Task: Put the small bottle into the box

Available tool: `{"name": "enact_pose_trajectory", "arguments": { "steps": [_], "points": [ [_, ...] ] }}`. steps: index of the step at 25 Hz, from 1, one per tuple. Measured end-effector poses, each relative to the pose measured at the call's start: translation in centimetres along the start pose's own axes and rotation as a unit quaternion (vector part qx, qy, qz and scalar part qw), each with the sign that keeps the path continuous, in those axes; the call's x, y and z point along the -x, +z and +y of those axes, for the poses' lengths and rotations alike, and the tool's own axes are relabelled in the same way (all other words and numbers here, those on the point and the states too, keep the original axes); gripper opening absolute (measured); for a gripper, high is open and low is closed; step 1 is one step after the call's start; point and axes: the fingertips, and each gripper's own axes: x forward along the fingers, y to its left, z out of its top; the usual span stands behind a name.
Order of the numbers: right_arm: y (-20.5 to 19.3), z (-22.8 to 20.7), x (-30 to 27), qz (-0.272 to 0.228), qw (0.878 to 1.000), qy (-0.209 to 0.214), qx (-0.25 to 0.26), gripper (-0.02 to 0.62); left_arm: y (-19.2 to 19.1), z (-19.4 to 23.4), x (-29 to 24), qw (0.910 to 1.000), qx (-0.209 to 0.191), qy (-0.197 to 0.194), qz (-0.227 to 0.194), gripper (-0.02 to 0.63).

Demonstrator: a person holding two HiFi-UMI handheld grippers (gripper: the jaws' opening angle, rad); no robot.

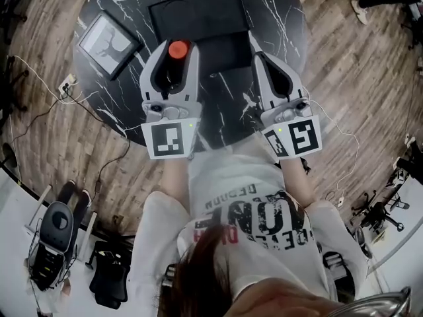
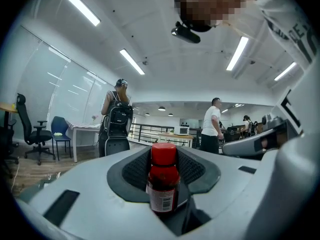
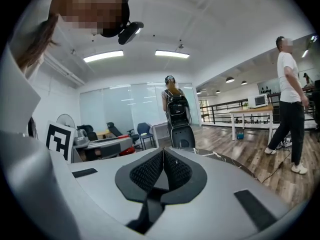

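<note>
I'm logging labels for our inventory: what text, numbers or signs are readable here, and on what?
Label on the small bottle: print too small to read.
Print on the shirt: large letters, upside down, not reliably readable.
On the marker cubes: black-and-white square patterns only, no words.

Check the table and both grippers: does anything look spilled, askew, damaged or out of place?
Nothing stands out. The small bottle, capped and upright, is held in the fingers of the left gripper with no spill showing. The black box lies on the marble table ahead. The right gripper is shut and empty.
</note>
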Motion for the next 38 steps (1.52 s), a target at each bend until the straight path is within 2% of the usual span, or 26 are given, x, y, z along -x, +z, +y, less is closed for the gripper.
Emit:
{"name": "enact_pose_trajectory", "arguments": {
  "steps": [12,30,38],
  "points": [
    [-3.8,-0.3,-1.5,0.035,0.999,0.005,-0.025,0.002,-6.5,-1.2,-1.9,0.9982,0.008,-0.013,0.058,0.147],
    [-5.5,-0.5,-2.6,0.059,0.998,0.006,-0.034,0.002,-11.7,-2.2,-2.9,0.9924,0.011,-0.021,0.121,0.147],
    [-5.6,-0.6,-2.8,0.061,0.998,0.003,-0.033,0.002,-12.9,-3.0,-3.1,0.9883,-0.024,-0.037,0.146,0.150]
  ]
}}
